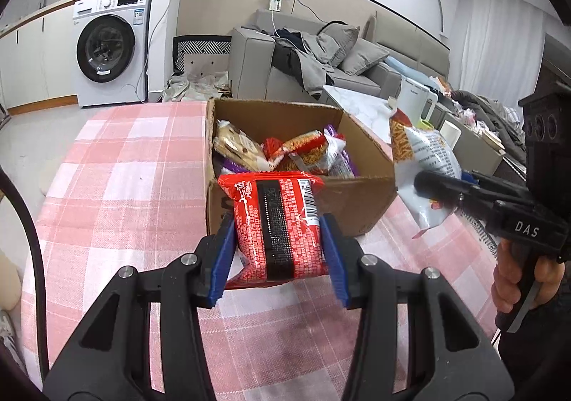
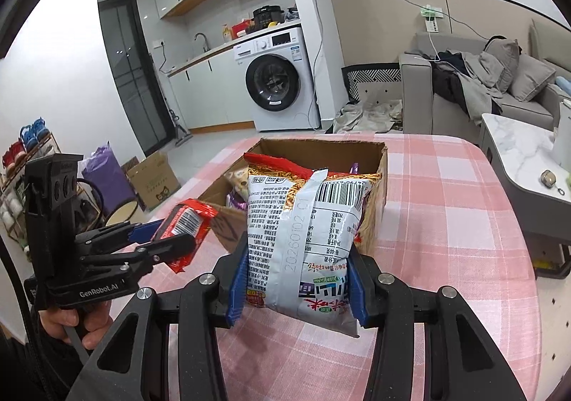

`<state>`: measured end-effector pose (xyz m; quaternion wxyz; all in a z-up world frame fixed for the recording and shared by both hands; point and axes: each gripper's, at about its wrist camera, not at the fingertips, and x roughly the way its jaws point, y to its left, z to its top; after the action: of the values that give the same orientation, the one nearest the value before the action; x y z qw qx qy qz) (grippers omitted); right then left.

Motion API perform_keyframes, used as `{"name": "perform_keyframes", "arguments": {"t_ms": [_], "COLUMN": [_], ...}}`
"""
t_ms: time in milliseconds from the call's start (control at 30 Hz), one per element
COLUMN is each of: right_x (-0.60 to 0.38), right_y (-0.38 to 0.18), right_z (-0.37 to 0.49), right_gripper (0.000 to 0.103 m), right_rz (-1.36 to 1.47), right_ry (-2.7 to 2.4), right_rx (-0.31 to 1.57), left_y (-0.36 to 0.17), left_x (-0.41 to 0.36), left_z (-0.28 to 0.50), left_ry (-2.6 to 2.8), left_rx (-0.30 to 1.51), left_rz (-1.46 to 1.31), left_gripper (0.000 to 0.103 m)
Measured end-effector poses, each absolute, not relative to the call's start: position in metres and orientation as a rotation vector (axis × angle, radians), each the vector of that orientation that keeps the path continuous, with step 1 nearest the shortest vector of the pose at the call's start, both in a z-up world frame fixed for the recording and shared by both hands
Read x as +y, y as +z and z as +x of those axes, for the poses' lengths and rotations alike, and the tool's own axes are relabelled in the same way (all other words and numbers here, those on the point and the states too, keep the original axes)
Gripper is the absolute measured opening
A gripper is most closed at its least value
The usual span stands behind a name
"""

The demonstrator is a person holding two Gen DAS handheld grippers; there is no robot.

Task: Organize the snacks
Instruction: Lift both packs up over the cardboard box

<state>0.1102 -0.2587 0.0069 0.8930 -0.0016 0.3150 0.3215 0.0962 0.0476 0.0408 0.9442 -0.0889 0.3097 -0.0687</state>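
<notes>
The silver packet (image 2: 307,240) hides most of the cardboard box (image 2: 378,165) contents.

Free room and obstacles. The cardboard box (image 1: 303,194) stands open-topped on the pink checked tablecloth (image 1: 117,186); its interior is crowded with snack packets (image 1: 307,151), leaving little free depth. Left of the box the cloth lies bare. Near the box, the left gripper (image 1: 280,251) with its red packet (image 1: 278,226) and the right gripper (image 2: 298,288) with its white bag (image 2: 307,240) occupy the approach.
</notes>
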Motion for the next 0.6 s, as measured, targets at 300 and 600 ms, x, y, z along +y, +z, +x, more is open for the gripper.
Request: {"name": "perform_keyframes", "arguments": {"t_ms": [300, 600], "right_x": [-0.253, -0.245], "right_y": [0.026, 0.035], "right_z": [0.127, 0.146], "right_gripper": [0.047, 0.047], "right_rz": [0.01, 0.015], "right_ry": [0.641, 0.632], "right_rx": [0.644, 0.647], "left_y": [0.068, 0.091], "left_x": [0.053, 0.058], "left_z": [0.111, 0.143], "left_ry": [-0.123, -0.099], "left_rx": [0.592, 0.562], "left_rz": [-0.186, -0.165], "left_gripper": [0.043, 0.043]}}
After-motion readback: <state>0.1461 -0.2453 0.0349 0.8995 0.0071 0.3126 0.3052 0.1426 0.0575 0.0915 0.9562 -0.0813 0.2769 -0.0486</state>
